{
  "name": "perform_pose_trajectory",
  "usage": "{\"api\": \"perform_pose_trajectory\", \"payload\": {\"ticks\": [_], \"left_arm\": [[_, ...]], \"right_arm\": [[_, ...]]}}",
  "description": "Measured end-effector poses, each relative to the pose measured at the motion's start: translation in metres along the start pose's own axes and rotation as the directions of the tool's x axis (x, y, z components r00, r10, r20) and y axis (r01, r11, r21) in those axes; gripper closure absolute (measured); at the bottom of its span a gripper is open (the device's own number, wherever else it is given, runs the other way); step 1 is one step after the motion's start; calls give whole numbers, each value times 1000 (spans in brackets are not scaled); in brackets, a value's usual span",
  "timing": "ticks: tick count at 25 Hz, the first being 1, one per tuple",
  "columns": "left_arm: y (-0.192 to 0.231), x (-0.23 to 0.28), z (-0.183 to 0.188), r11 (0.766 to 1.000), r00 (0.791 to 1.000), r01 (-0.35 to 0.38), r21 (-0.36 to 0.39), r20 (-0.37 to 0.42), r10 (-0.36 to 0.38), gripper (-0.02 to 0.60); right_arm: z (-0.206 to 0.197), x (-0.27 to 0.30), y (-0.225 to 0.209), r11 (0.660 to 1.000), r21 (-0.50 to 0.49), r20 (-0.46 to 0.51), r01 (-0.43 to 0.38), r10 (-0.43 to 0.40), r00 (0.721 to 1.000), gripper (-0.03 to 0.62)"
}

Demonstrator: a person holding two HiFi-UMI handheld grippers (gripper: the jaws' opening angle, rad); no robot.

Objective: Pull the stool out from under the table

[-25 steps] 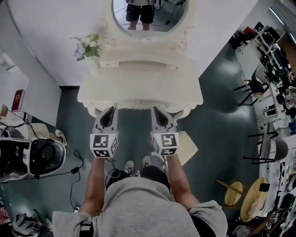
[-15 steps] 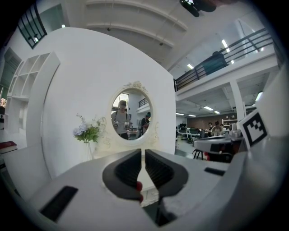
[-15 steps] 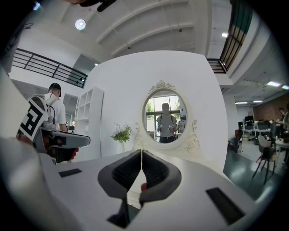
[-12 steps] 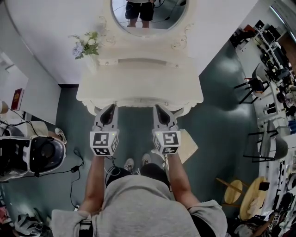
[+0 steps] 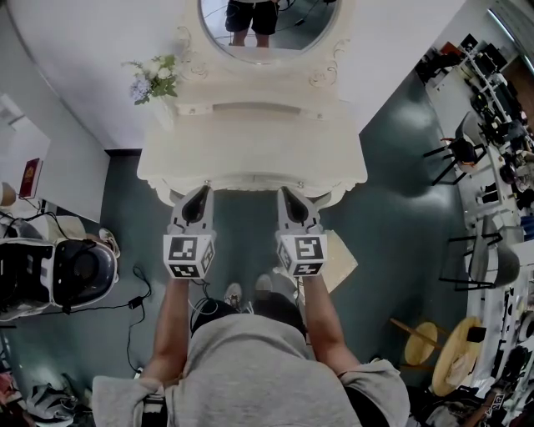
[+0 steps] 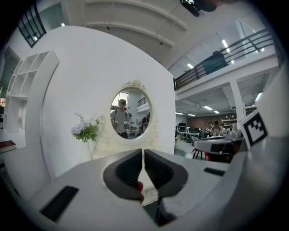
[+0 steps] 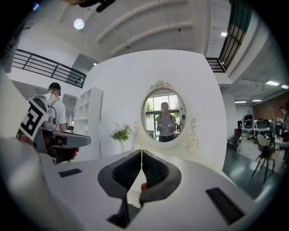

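The stool is not showing plainly in any view. In the head view the white dressing table (image 5: 250,154) is covering the space beneath its top. Both gripper views are looking level across the tabletop toward the oval mirror (image 5: 267,25) and the flowers (image 5: 157,79). So which way the stool is pointing, and how its long axis is lying, cannot be told.

A pale cream flat shape (image 5: 340,265) is lying on the dark green floor (image 5: 242,229) just right of the right gripper (image 5: 286,198) and is partly covered by it. Whether this is the stool's seat cannot be told.

The left gripper (image 5: 200,196) and the right gripper are pointing side by side at the table's front edge, well apart from each other. Their tips are reaching the rim, but whether they are touching it is hard to make out. The left jaws are sitting closed, with only a hairline slit between the pads. The right jaws are pressing together. Neither pair is gripping anything.
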State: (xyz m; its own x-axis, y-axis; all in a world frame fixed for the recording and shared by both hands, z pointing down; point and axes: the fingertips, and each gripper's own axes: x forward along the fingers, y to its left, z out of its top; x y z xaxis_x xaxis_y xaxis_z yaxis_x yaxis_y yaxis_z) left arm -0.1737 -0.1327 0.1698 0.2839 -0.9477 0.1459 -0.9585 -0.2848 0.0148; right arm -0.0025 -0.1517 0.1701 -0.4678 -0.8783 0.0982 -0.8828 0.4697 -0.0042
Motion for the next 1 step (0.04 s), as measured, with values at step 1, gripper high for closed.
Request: {"api": "perform_pose_trajectory", "payload": {"ticks": [1], "left_arm": [[-1, 0, 0, 1000, 1000, 0, 2, 1, 0, 563]], "right_arm": [[0, -1, -1, 1000, -1, 0, 0, 0, 1000, 574]]}}
